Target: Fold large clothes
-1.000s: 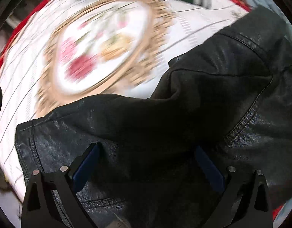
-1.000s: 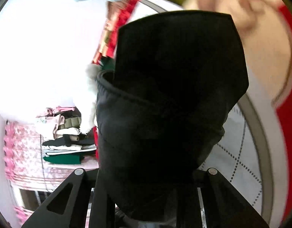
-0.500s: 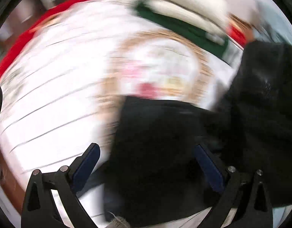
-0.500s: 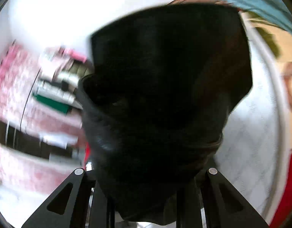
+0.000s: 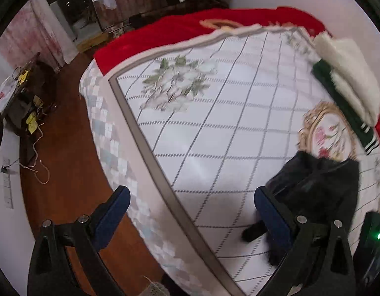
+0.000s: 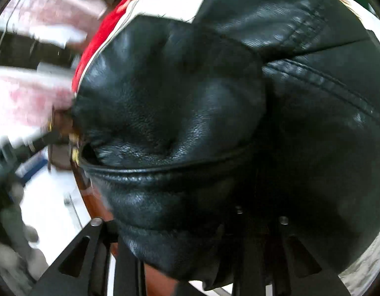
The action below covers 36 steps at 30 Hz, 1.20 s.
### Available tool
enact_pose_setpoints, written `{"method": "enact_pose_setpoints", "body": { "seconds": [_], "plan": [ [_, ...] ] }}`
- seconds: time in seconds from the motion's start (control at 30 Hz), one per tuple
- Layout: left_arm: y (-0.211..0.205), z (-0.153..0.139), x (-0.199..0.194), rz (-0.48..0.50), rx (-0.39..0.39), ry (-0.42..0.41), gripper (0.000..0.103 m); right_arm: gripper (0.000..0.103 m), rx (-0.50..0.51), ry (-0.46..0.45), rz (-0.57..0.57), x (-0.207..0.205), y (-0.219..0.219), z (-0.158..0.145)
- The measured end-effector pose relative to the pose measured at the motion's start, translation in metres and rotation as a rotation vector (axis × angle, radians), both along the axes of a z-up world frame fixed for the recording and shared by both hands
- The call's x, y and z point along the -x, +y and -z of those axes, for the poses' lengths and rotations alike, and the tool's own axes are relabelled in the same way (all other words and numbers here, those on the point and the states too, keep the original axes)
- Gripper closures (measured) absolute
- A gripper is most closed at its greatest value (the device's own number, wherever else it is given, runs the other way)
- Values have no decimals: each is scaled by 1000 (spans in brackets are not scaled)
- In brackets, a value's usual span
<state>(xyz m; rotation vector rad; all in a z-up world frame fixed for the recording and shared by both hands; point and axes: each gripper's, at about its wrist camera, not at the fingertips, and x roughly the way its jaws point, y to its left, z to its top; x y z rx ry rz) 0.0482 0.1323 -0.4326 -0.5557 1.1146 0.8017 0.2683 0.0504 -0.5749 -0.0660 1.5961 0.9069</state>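
Left wrist view: the left gripper (image 5: 190, 209) is wide apart and holds nothing. The black leather jacket (image 5: 318, 187) lies bunched on the white checked bed cover (image 5: 214, 135), to its right.

Right wrist view: the right gripper (image 6: 190, 254) is clamped on the jacket (image 6: 190, 103), so it is nearer.

text readout: nothing legible from my feed | white bag (image 5: 3, 93) at far left of left wrist view: red marks, too small and blurred for me to read | yellow tags (image 5: 31, 120) by the dark stand: unreadable | right wrist view: no lettering i can read
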Motion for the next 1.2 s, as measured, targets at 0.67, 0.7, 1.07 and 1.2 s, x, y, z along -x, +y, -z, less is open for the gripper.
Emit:
{"method": "enact_pose_setpoints", "body": {
  "seconds": [0.67, 0.7, 1.07, 1.2],
  "plan": [
    [-46, 9, -58, 147, 50, -23, 0, 62, 99, 205, 143, -128, -18, 20],
    [-50, 14, -58, 155, 48, -8, 0, 61, 123, 199, 139, -127, -14, 38],
    [-62, 22, -78, 198, 21, 16, 0, 60, 37, 169, 189, -169, 4, -3],
    [-65, 24, -95, 212, -2, 12, 0, 60, 184, 173, 165, -184, 44, 58]
  ]
}}
